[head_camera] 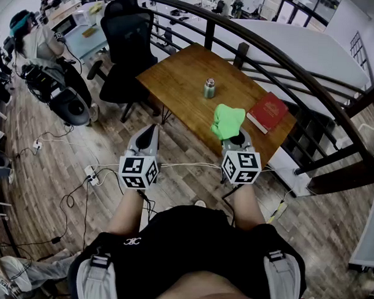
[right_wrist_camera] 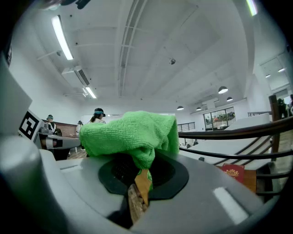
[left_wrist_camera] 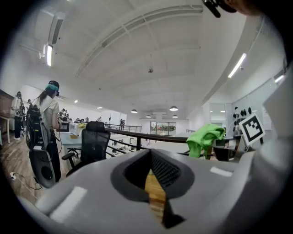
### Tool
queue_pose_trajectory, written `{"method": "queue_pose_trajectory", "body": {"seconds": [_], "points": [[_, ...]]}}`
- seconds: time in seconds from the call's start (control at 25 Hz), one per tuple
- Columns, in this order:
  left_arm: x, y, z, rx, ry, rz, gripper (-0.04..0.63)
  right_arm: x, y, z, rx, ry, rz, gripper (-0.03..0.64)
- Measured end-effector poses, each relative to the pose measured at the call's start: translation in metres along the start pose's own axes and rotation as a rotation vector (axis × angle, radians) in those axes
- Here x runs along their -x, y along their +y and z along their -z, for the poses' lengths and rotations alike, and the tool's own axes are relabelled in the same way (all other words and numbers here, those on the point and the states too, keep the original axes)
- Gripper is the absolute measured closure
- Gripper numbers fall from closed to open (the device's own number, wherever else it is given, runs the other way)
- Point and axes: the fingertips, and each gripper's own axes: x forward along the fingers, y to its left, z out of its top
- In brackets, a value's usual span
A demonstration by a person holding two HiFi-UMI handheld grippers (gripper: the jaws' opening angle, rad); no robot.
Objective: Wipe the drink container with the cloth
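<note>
My right gripper (right_wrist_camera: 137, 189), jaws clamped on the green cloth (right_wrist_camera: 130, 135), holds it bunched forward, ready for wiping. My left gripper (left_wrist_camera: 154, 192) is closed and empty. The drink container (head_camera: 209, 88) stands on the table (head_camera: 177, 78), well ahead of both.

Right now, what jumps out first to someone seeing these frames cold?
The bright green cloth, clamped in the right gripper and held up at the near edge of the wooden table. Next, the small metal drink container standing alone mid-table, apart from the cloth, with a red book at the table's right end. The left gripper is shut and empty, short of the table.
</note>
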Motion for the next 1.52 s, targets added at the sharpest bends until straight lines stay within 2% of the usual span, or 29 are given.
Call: {"method": "queue_pose_trajectory", "body": {"seconds": [0.52, 0.8, 1.04, 1.32, 1.52], "points": [[0.017, 0.019, -0.001, 0.0, -0.005, 0.01, 0.541, -0.002, 0.03, 0.002, -0.01, -0.006, 0.0, 0.571], [0.031, 0.04, 0.004, -0.01, -0.007, 0.04, 0.541, 0.001, 0.058, 0.006, -0.002, -0.014, 0.046, 0.571], [0.043, 0.056, 0.018, 0.014, 0.017, 0.078, 0.541, 0.012, 0.073, 0.02, -0.015, 0.002, 0.1, 0.571], [0.026, 0.089, 0.022, 0.033, 0.023, 0.061, 0.541, -0.022, 0.077, 0.025, -0.022, 0.01, 0.092, 0.571], [-0.005, 0.113, 0.024, 0.028, 0.031, 0.033, 0.541, -0.066, 0.073, 0.034, -0.026, 0.016, 0.048, 0.571]]}}
